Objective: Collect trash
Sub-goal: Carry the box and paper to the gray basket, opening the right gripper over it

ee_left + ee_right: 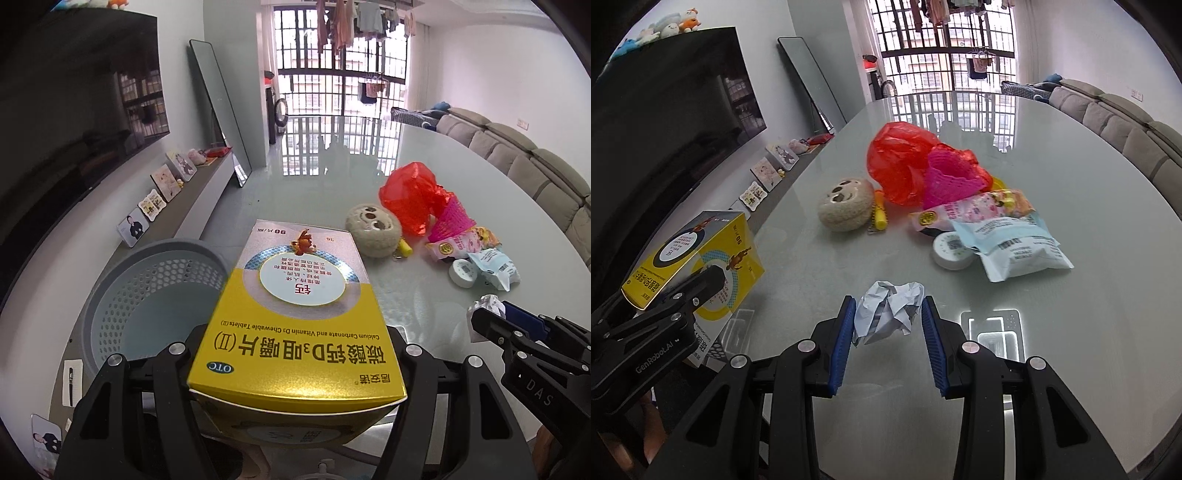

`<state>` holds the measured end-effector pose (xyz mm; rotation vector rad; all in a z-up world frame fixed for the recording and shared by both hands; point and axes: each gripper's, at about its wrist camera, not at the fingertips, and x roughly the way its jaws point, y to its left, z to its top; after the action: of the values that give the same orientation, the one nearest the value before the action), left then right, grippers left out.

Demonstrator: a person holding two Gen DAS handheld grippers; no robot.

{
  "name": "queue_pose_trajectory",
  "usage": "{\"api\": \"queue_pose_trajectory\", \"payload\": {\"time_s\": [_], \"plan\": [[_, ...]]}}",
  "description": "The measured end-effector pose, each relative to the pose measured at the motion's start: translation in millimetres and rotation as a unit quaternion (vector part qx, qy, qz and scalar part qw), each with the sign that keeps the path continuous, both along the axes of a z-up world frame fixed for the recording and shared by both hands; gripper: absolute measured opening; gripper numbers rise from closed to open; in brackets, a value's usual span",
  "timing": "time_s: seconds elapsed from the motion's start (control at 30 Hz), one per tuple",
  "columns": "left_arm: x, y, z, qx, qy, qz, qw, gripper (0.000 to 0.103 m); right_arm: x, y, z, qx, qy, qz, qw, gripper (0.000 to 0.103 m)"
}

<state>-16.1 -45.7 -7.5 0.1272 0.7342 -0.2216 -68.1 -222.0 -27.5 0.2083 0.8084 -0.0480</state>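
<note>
My left gripper [295,354] is shut on a yellow tablet box [295,314] and holds it above the table, beside the grey perforated bin [147,295] at its left. The box also shows at the left of the right wrist view [698,254]. My right gripper [888,314] has its blue pads [842,336] around a crumpled white paper ball [886,310] on the table; the pads touch its sides. The right gripper and the ball show at the right of the left wrist view [487,306].
On the glass table [1071,184] lie a red plastic bag [901,158], a pink net [949,177], a round plush toy [846,203], snack wrappers [1015,243], a white lid [949,251] and a yellow tube [879,214]. A sofa [535,166] stands at right.
</note>
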Motion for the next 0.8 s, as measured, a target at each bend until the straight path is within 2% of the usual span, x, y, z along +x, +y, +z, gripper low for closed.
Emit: {"api": "queue_pose_trajectory", "payload": {"time_s": [0.33,0.6,0.8], "plan": [[23,82,-15,0.012,0.016,0.074,0.9971,0.064,47,80,2,-0.006,-0.001,0.091,0.996,0.036],[44,149,-32,0.014,0.035,0.141,0.9893,0.064,87,153,-4,-0.008,0.004,0.173,0.985,0.036],[62,177,-46,0.013,0.049,0.164,0.9852,0.064,113,189,-11,-0.011,0.009,0.211,0.977,0.036]]}}
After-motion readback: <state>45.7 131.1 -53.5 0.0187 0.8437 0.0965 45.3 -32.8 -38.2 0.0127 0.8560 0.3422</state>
